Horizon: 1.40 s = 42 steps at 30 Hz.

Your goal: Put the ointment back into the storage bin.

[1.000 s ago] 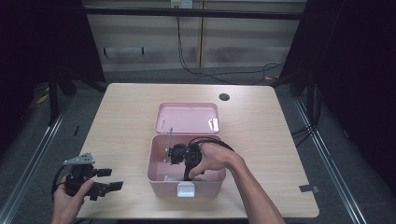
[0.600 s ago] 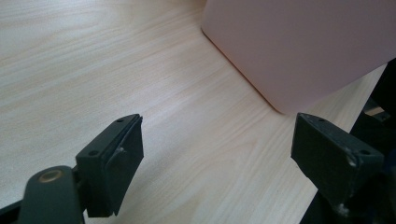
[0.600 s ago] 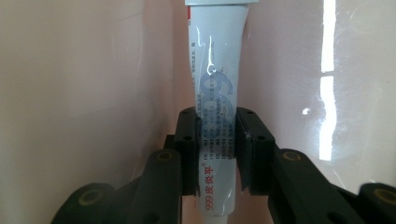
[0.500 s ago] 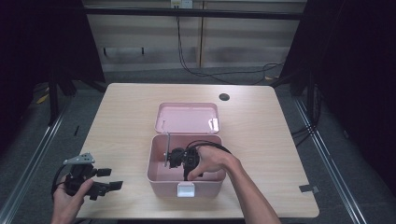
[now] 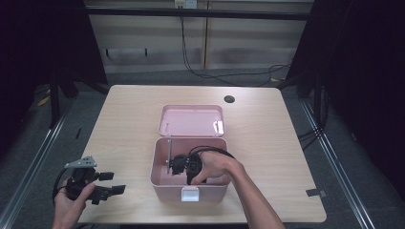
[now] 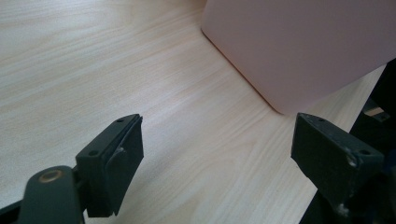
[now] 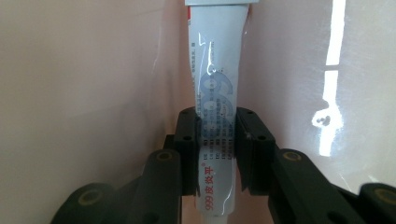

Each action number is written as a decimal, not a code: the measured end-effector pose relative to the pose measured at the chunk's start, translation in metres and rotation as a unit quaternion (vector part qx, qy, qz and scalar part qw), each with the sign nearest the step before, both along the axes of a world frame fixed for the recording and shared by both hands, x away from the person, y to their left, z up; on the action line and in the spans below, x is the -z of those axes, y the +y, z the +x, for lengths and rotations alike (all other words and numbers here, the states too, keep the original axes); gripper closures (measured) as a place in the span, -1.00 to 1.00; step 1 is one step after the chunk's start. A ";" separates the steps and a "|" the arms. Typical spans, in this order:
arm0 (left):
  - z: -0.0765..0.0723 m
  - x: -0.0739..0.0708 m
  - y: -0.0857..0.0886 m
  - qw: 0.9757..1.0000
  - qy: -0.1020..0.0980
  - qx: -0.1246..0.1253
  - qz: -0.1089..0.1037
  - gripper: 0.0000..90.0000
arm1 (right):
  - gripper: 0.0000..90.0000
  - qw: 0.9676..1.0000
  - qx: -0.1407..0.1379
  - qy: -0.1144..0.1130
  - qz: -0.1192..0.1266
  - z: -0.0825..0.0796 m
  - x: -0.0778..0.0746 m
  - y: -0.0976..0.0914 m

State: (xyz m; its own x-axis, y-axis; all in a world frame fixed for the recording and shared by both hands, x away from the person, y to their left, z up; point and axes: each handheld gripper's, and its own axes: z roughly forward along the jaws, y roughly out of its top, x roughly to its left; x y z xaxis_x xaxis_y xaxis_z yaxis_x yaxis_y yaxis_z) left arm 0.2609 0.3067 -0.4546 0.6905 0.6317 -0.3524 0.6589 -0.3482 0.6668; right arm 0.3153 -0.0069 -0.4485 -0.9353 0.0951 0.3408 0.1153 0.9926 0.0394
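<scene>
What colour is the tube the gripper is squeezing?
White, with blue marks and red writing; the tube shows best in the right gripper view.

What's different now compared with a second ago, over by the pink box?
The right gripper, shut on a white ointment tube, has edged slightly toward the near wall inside the open pink plastic box. The grip on the tube has not changed. The left gripper stayed open above the light wooden table, and the box and its raised lid kept their places.
</scene>
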 end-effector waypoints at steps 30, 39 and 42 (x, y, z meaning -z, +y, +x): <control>0.000 0.000 0.000 1.000 0.002 -0.001 -0.001 -0.61 | 0.49 1.000 0.006 -0.010 -0.005 0.002 -0.004 -0.003; 0.000 0.000 0.000 1.000 0.001 0.000 0.000 -0.61 | 0.46 1.000 0.012 -0.020 0.004 0.001 -0.010 -0.006; 0.000 0.000 0.000 1.000 0.001 0.001 0.000 -0.61 | 0.44 1.000 0.013 -0.027 0.008 0.001 -0.013 -0.006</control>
